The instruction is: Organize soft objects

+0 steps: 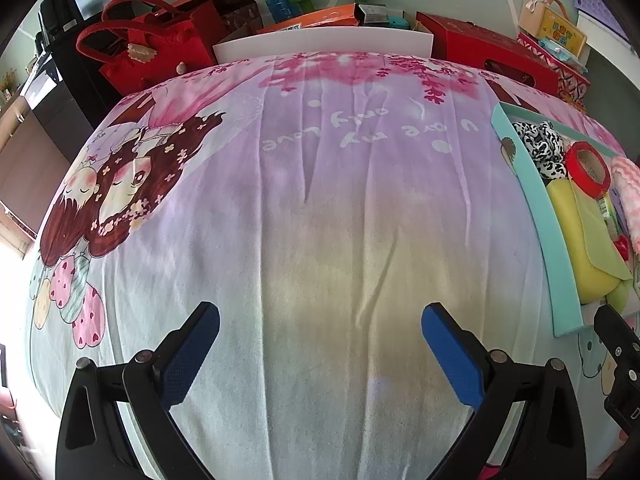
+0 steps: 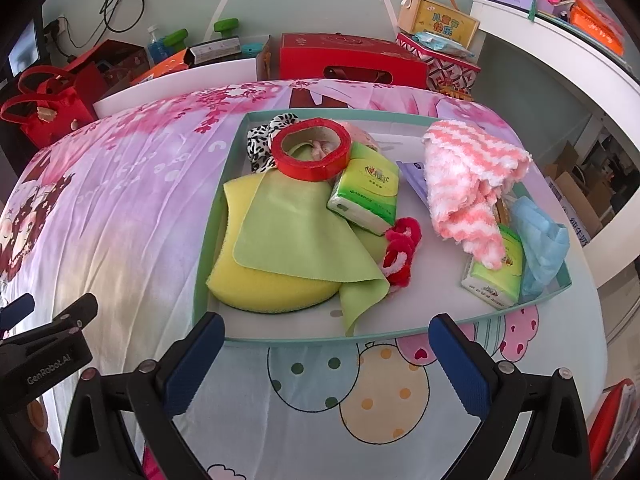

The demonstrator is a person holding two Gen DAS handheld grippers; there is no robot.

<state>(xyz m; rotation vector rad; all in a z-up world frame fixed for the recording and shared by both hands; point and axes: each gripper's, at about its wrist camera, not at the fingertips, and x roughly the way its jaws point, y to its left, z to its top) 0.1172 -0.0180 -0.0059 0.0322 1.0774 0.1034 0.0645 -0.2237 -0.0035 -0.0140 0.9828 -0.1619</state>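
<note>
A shallow teal tray (image 2: 202, 256) lies on the bed and holds soft items: a yellow sponge (image 2: 260, 284), a green cloth (image 2: 296, 232), a red tape roll (image 2: 310, 148), two green tissue packs (image 2: 366, 192), a pink-white towel (image 2: 468, 184), a red scrunchie (image 2: 402, 250), a blue cloth (image 2: 540, 244) and a black-white fabric (image 2: 260, 142). My right gripper (image 2: 326, 356) is open and empty just before the tray's near rim. My left gripper (image 1: 320, 344) is open and empty over bare bedsheet, left of the tray (image 1: 548, 248).
The cartoon-print bedsheet (image 1: 320, 200) covers the surface. Behind it stand a red felt bag (image 1: 152, 48), red boxes (image 2: 352, 60), an orange box (image 1: 320, 20) and a white board (image 1: 320, 42). A white shelf (image 2: 560, 40) runs along the right.
</note>
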